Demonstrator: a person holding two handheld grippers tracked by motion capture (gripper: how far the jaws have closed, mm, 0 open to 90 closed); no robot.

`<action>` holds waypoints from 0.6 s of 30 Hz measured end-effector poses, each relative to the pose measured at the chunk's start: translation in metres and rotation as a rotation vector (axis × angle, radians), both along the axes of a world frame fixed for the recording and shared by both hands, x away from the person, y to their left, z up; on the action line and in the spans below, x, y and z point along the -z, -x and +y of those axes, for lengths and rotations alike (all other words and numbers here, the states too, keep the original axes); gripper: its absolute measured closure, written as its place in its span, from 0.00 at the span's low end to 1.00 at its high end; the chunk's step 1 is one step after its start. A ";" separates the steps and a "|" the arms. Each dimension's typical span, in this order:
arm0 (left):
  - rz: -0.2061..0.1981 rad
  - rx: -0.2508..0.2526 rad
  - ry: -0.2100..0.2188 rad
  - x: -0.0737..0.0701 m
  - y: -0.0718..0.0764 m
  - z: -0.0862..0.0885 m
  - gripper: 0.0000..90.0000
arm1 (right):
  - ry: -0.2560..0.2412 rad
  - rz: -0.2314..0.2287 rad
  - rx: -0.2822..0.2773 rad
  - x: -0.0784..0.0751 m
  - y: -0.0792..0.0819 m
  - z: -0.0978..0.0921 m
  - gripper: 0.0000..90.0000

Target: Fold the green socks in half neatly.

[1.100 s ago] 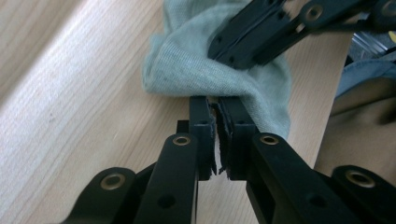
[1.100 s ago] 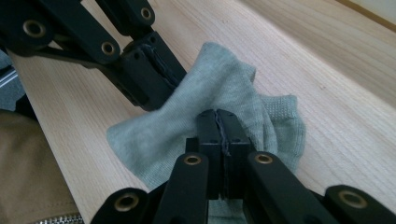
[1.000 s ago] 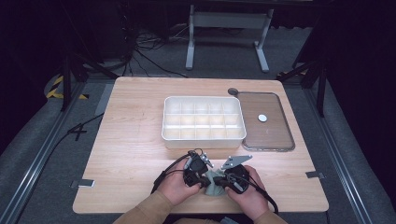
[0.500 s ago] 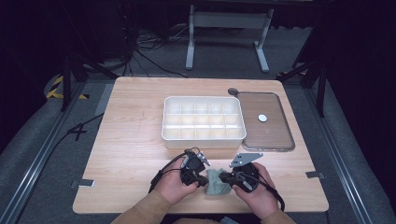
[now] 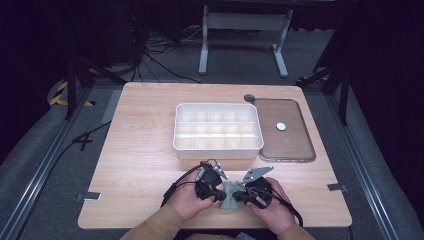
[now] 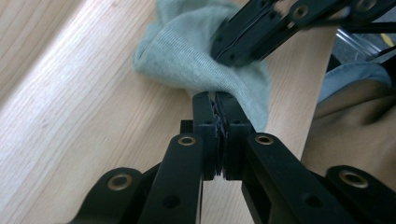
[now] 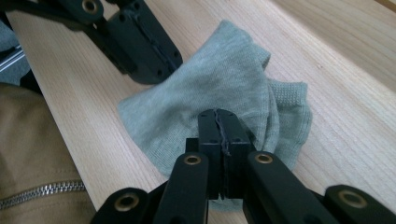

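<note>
At the near edge of the worktop [image 5: 140, 150], the left claw [image 5: 219, 196] is pinched tight on the left edge of a grey-green sock [image 5: 230, 192], jaws pressed together with the knit caught between them. The sock [image 6: 205, 60] lies crumpled on the wood between the two claws. Just right of it, the right claw [image 5: 238, 196] is likewise clamped flat on the sock's [image 7: 219, 88] other side, facing the left one. Beyond both claws sits a white divided box [image 5: 218, 131], and to the right of that a dark tray [image 5: 285, 131] with a small white disc [image 5: 281, 126] on it.
</note>
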State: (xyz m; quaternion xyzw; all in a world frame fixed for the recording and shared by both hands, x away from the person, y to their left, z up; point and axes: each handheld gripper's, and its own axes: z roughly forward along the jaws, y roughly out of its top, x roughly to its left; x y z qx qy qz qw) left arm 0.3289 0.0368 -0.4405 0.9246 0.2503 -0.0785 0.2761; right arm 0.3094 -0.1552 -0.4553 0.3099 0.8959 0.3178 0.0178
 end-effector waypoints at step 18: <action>-0.013 -0.031 -0.003 -0.005 -0.002 0.010 0.98 | -0.098 -0.060 0.018 -0.011 0.004 0.001 0.96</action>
